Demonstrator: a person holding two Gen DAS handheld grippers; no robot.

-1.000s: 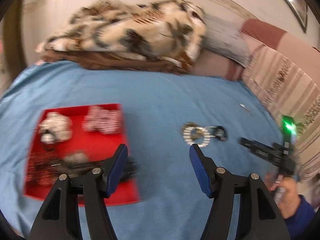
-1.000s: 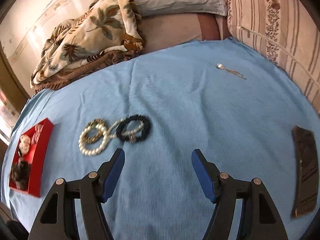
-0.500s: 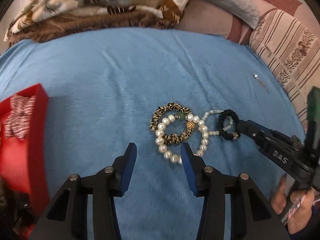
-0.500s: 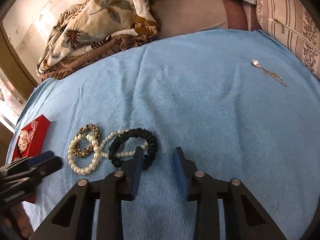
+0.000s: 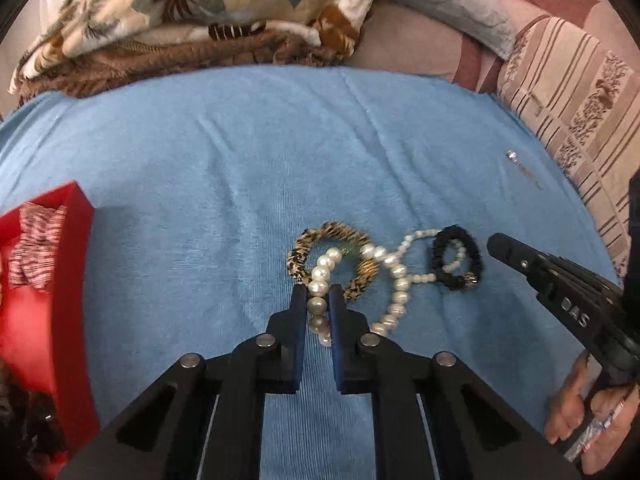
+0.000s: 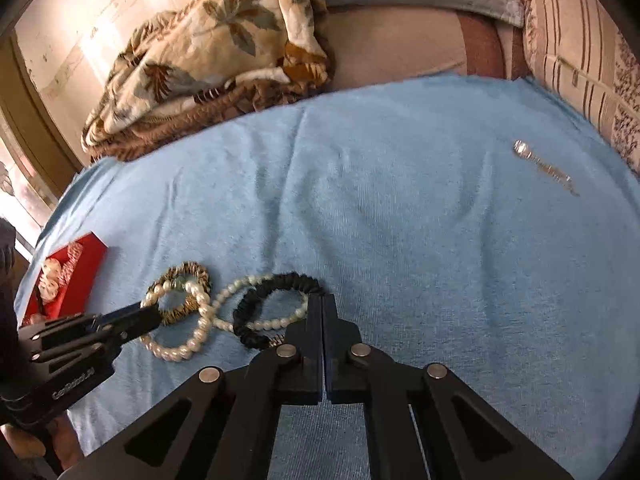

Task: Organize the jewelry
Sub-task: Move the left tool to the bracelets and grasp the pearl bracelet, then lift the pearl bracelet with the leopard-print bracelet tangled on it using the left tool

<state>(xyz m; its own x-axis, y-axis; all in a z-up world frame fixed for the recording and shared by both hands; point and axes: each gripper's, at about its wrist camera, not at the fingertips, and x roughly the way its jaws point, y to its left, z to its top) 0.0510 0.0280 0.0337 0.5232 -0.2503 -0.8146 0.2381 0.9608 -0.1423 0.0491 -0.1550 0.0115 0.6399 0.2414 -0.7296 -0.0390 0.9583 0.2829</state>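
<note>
A tangle of jewelry lies on the blue cloth: a large pearl bracelet [image 5: 320, 284], a leopard-print scrunchie [image 5: 332, 234], a small-pearl strand [image 5: 416, 236] and a black scrunchie [image 5: 460, 258]. My left gripper [image 5: 318, 294] is shut on the large pearl bracelet, also seen in the right wrist view [image 6: 180, 350]. My right gripper [image 6: 322, 300] is shut at the right edge of the black scrunchie [image 6: 280, 282]; whether it pinches fabric or the small-pearl strand [image 6: 264, 324] I cannot tell. The red tray [image 5: 70, 280] holds several pieces at the left.
A silver earring [image 6: 540, 166] lies alone on the cloth at the far right. A folded floral blanket [image 5: 192, 24] and pillows [image 5: 448, 0] lie along the back. A striped cushion [image 5: 580, 92] borders the right side.
My left gripper moved from the tray to the tangle and shut on the large pearl bracelet. My right gripper moved down to the black scrunchie and shut.
</note>
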